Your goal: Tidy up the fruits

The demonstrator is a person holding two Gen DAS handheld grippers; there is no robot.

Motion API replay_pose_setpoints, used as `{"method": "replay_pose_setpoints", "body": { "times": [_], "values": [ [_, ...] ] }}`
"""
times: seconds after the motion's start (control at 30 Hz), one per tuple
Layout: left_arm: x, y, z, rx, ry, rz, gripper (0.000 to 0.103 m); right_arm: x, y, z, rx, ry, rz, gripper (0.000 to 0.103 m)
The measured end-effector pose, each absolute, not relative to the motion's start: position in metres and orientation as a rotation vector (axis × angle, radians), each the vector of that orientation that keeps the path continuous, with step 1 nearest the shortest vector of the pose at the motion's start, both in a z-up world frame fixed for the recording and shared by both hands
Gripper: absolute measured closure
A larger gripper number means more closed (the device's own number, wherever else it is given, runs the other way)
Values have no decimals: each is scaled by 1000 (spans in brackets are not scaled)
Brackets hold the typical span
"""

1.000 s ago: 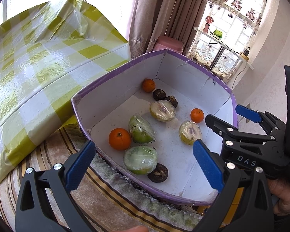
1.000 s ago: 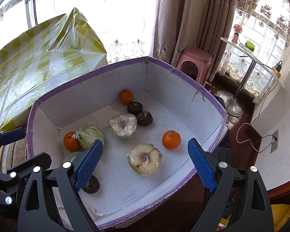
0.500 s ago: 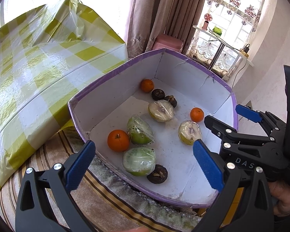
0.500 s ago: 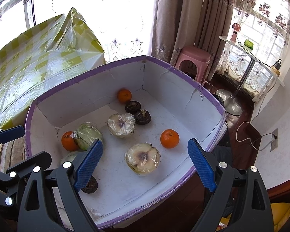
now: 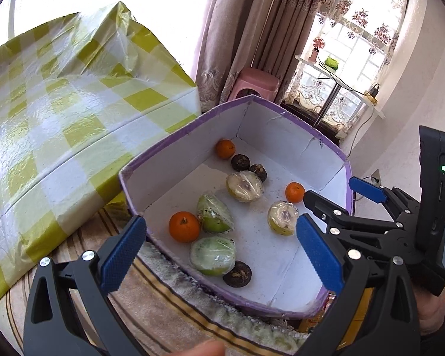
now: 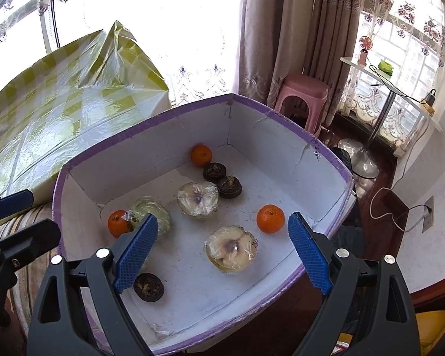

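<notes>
All the fruit in view lies loose on the floor of the box [image 6: 284,136], a white carton with a purple rim that sits on a striped cloth beside a table under a yellow checked cover [image 5: 62,112]. Going from the left in the right wrist view: an orange [image 6: 118,223] touches a wrapped green half [image 6: 151,215]; a dark round fruit [image 6: 148,286] sits alone near the front wall; toward the middle are two wrapped pale halves, one farther back [image 6: 197,199] and one nearer [image 6: 230,248]; behind them a second orange [image 6: 201,155] and two more dark fruits [image 6: 222,179] cluster at the back corner; a third orange [image 6: 270,218] lies apart on the right. The left wrist view adds another wrapped green half [image 5: 213,255] beside the front dark fruit. The kinds are mixed, not grouped, so by my judgement the sorting is at most partly done; equally, if the goal was only to gather everything into the box, that already holds. The left gripper [image 5: 219,252] hangs over the near rim with its jaws spread wide and nothing between them; the right gripper [image 6: 222,252] hovers over the nearer pale half, likewise spread and empty. What the wrapped halves are is hard to tell through the film, the dark fruits cannot be identified, and the right gripper's left finger hides part of the green half.
</notes>
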State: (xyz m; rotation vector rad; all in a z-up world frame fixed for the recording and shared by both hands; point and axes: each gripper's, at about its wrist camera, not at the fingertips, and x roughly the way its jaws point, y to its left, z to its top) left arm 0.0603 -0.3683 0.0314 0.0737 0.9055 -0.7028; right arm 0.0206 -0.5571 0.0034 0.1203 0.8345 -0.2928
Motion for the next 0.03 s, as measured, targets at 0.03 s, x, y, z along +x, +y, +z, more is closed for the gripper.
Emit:
{"method": "replay_pose_setpoints", "body": {
  "times": [0.03],
  "values": [
    [61, -351, 36, 52, 898, -668, 2, 23, -545, 6, 118, 830, -259, 16]
  ]
}}
